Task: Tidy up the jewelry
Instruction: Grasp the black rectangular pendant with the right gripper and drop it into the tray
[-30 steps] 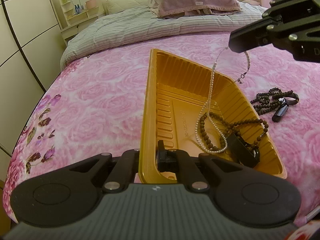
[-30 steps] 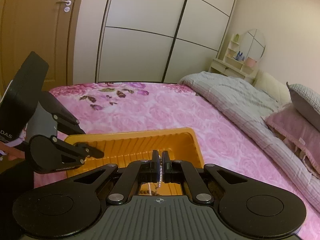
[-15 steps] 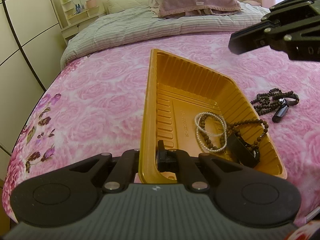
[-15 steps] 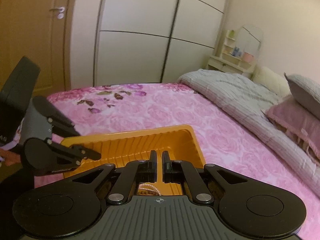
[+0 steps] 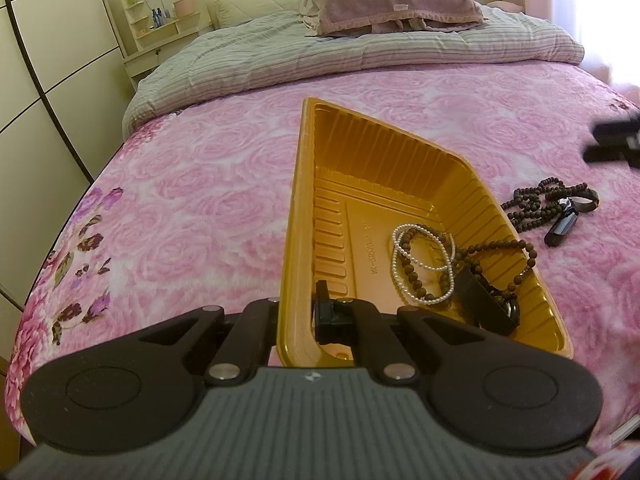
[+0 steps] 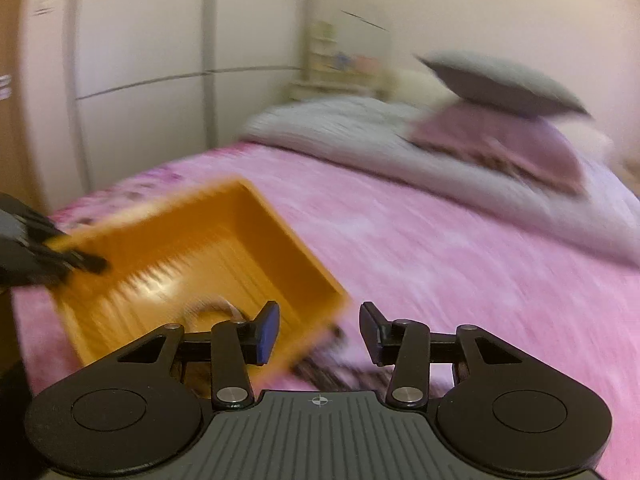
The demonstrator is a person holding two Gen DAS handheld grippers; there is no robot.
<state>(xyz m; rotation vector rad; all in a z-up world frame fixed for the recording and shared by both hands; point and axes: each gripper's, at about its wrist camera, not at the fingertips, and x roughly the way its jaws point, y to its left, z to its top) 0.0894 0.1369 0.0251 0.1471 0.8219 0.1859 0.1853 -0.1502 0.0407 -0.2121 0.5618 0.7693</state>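
An orange plastic tray (image 5: 320, 184) lies on the pink floral bed. My left gripper (image 5: 298, 312) is shut on the tray's near rim. Inside the tray lie a white pearl necklace (image 5: 400, 276), a brown bead necklace (image 5: 500, 245) and a black watch (image 5: 486, 306). A dark bead necklace (image 5: 534, 206) with a black pendant lies on the bed right of the tray. My right gripper (image 6: 319, 332) is open and empty, above the tray's (image 6: 224, 236) near corner; it shows at the right edge of the left wrist view (image 5: 614, 142). The right wrist view is blurred.
A grey striped quilt (image 5: 360, 52) and stacked pillows (image 5: 392, 4) lie at the head of the bed. Wardrobe doors (image 5: 48, 72) and a small vanity shelf (image 5: 160, 24) stand to the left. The bed's edge runs along the left.
The right gripper let go of the pearl necklace, which dropped into the tray. It then opened and swung right and down, toward the beads on the bed. The left gripper kept still.
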